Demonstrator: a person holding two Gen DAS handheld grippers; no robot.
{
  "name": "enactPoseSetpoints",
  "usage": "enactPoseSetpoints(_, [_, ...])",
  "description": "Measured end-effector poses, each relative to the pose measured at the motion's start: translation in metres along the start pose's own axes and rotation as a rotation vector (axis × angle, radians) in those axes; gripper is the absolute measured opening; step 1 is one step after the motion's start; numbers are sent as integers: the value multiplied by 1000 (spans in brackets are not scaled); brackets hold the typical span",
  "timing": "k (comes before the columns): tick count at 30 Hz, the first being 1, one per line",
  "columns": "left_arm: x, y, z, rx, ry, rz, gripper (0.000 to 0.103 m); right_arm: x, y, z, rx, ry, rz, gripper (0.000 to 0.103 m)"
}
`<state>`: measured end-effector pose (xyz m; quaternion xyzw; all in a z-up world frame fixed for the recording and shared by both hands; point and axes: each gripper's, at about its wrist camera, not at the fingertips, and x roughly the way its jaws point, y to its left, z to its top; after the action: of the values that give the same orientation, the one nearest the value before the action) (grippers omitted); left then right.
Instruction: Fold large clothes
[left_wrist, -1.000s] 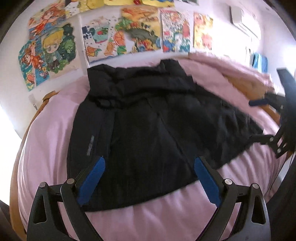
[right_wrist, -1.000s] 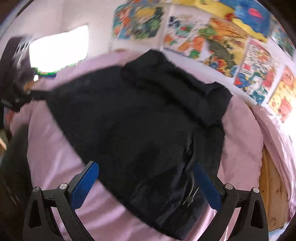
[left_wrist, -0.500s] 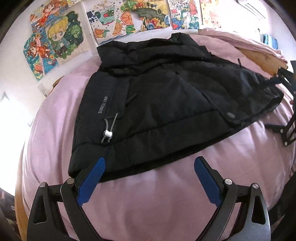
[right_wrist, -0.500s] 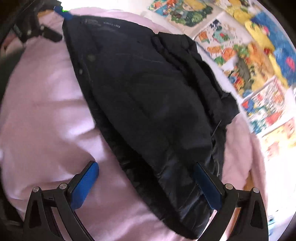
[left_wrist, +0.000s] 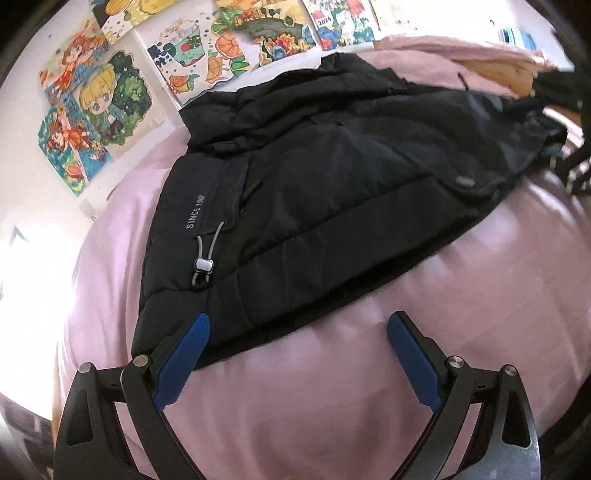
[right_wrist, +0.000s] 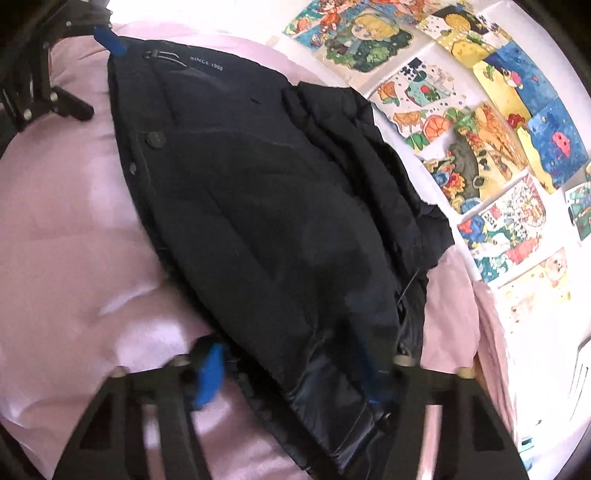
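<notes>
A black padded jacket (left_wrist: 332, 177) lies spread on a pink bed (left_wrist: 332, 398), hood toward the wall. It also shows in the right wrist view (right_wrist: 266, 206). My left gripper (left_wrist: 295, 354) is open just above the bed at the jacket's near hem, its left pad (left_wrist: 181, 354) over the hem corner. My right gripper (right_wrist: 291, 365) sits at the jacket's other hem corner, fabric lying between its blue pads (right_wrist: 210, 369); the view is blurred, so the jaw gap is unclear. The right gripper shows at the left wrist view's right edge (left_wrist: 565, 122), the left gripper in the right wrist view (right_wrist: 107, 40).
Colourful drawings (left_wrist: 110, 107) cover the white wall behind the bed, also in the right wrist view (right_wrist: 480, 133). A wooden bed frame (left_wrist: 517, 74) shows at the far right. Bright window light falls on the left (left_wrist: 22, 258).
Both grippers have come down close to the jacket's hem. The right gripper's pads have moved inward onto the hem corner; the left gripper has stayed open.
</notes>
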<state>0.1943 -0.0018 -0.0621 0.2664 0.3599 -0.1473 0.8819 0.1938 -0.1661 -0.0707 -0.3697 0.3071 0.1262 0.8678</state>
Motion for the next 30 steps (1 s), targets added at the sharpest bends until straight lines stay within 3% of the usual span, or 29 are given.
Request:
enactPoseSetpoints(6, [7, 3, 2, 57, -25, 68, 95, -6, -17, 6, 112, -31, 49, 28])
enactPoseSetpoints(9, [11, 4, 5, 101, -32, 195, 93, -11, -23, 10, 148, -60, 42, 25])
enactPoseSetpoints(10, [13, 6, 5, 105, -30, 224, 85, -12, -24, 11, 157, -64, 43, 24])
enactPoseSetpoints(11, [14, 10, 5, 102, -26, 244, 71, -13, -27, 11, 166, -67, 45, 24])
enactPoseSetpoints(15, [17, 30, 6, 31, -13, 207, 55, -14, -27, 11, 162, -64, 48, 24])
enactPoseSetpoints(17, [12, 29, 8, 39, -35, 192, 33, -11, -25, 11, 150, -37, 61, 25])
enactPoseSetpoints(19, [7, 22, 11, 66, -47, 217, 18, -9, -23, 7, 127, 14, 67, 27])
enactPoseSetpoints(21, [0, 15, 12, 87, -74, 256, 16, -7, -16, 1, 62, 51, 20, 31])
enactPoseSetpoints(24, [-3, 15, 13, 64, -83, 252, 10, 2, -7, -8, 17, 100, -20, 31])
enactPoseSetpoints(28, [-20, 16, 16, 19, -151, 244, 6, 3, -8, -12, 34, 136, -47, 13])
enactPoseSetpoints(30, [-33, 14, 16, 12, -193, 248, 6, -6, -16, -8, 94, 141, -69, 11])
